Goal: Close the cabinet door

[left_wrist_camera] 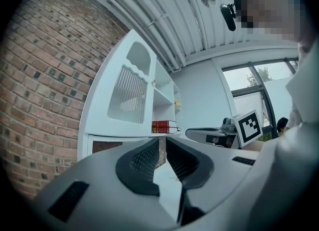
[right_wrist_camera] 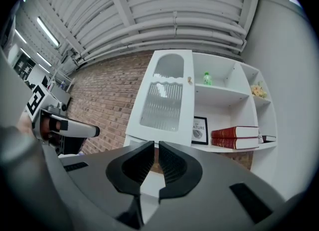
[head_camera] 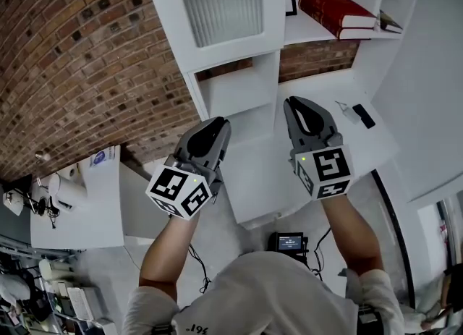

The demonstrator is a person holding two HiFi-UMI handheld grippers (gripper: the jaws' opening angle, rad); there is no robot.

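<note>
Red brick wall, ribbed white ceiling — strip lights, daylit window, white side table

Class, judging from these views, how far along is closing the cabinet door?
Done: unclear. The cabinet door covers the left bay, but whether it is fully shut cannot be told. In hand: nothing. The left gripper and right gripper hang short of it, jaws together and empty. Left: probably a push on the door, if it is ajar.
</note>
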